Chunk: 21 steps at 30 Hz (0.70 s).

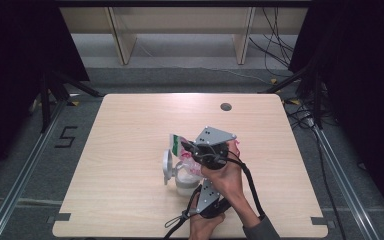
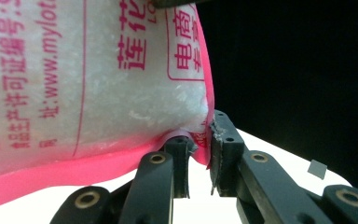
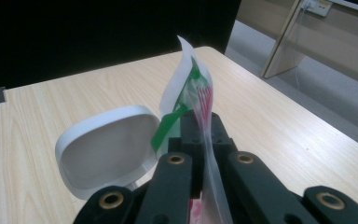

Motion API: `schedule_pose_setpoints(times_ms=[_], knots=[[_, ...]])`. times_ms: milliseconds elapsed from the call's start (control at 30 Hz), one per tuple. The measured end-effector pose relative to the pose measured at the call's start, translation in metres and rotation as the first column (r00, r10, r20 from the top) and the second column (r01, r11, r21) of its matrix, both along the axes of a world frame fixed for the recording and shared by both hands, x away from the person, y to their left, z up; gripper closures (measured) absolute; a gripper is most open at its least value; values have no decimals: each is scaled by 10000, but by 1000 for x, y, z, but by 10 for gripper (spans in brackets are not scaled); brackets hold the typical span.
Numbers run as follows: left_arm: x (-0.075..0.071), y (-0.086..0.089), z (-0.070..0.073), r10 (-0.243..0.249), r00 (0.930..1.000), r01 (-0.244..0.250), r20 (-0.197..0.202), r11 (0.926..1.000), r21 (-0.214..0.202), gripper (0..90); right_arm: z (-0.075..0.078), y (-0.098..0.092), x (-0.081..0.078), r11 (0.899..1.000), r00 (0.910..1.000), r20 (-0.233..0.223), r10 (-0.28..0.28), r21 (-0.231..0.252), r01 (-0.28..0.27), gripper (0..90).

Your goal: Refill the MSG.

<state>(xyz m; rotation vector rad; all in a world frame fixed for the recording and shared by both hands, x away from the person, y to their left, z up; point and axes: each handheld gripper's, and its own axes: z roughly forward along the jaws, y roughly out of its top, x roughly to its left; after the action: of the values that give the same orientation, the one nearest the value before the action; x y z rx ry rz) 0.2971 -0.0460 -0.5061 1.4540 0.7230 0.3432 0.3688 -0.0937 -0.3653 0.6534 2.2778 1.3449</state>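
A clear bag [image 1: 190,167] of white grains, with pink edges and red print, hangs upright over the table's front middle. My right gripper [image 1: 187,147] is shut on the bag's green-and-white top edge [image 3: 191,84], jaws pressed flat on the film [image 3: 203,135]. From below, my left gripper [image 1: 198,184] pinches the bag's lower pink corner [image 2: 207,140] between its tips [image 2: 200,154]; the bag's bulging body [image 2: 98,84] rises just above them. A white tub [image 1: 184,184] stands under the bag, its hinged lid [image 1: 167,166] [image 3: 107,149] flipped open to the left.
The light wooden table [image 1: 130,130] has a round cable hole [image 1: 225,106] near its far edge. Wooden shelf legs [image 1: 122,37] stand beyond the table, and cables [image 1: 275,45] lie on the floor at the far right. Dark curtains flank both sides.
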Motion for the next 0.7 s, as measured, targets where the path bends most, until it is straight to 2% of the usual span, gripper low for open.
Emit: schedule_pose_setpoints(times_ms=[33, 67, 100, 200, 267, 300, 400, 433, 467, 567, 600, 633, 700], knots=[[0, -1, 0, 16, 10000, -16, -22, 9999, -157, 788, 0, 0, 1, 10000, 10000, 73, -16, -19, 16, 899], [1, 3, 0, -47, 9999, 41, 123, 9988, 495, 788, -1, 0, 2, 10000, 9997, 253, -54, 82, 52, 899], [1, 4, 0, -44, 9999, 36, 138, 9984, 556, 788, -1, -1, 2, 10000, 9999, 125, -48, -6, 48, 899], [2, 3, -1, -74, 9999, 68, 122, 9989, 455, 789, 0, -1, 1, 9999, 9998, 171, -86, 105, 85, 900], [1, 4, 0, -1, 10000, -4, 98, 9987, 514, 789, 1, -1, 0, 9999, 10000, -21, -7, 122, 8, 899], [1, 4, 1, -41, 9998, 32, 173, 9987, 517, 788, 1, -1, 0, 9999, 9996, 280, -93, 147, 89, 899], [0, 5, 1, -28, 10000, 23, 80, 9984, 557, 788, 3, 0, -2, 10000, 9997, 260, -10, 74, 8, 899], [-1, -2, 2, -21, 10000, 21, -2, 9989, -471, 788, 3, 0, -3, 10000, 9999, 138, 24, 40, -24, 899], [-2, -2, 2, -2, 10000, 2, -11, 9990, -443, 786, 2, 2, -3, 10000, 9997, 240, -57, 58, 55, 899], [-1, -2, 1, 20, 10000, -22, -49, 9988, -483, 788, 1, 3, -3, 10000, 10000, 0, 99, 1, -99, 899], [-1, -2, 1, -2, 10000, 1, -19, 9986, -531, 788, 2, 2, -3, 10000, 9998, 194, 63, -44, -62, 899], [0, 4, 1, -64, 9999, 58, 150, 9993, 376, 788, 2, 3, -4, 10000, 9998, 175, -5, 41, 4, 899], [1, 5, 0, -44, 9999, 39, 124, 9991, 429, 788, 4, 1, -3, 10000, 9994, 327, 59, 55, -61, 899]])
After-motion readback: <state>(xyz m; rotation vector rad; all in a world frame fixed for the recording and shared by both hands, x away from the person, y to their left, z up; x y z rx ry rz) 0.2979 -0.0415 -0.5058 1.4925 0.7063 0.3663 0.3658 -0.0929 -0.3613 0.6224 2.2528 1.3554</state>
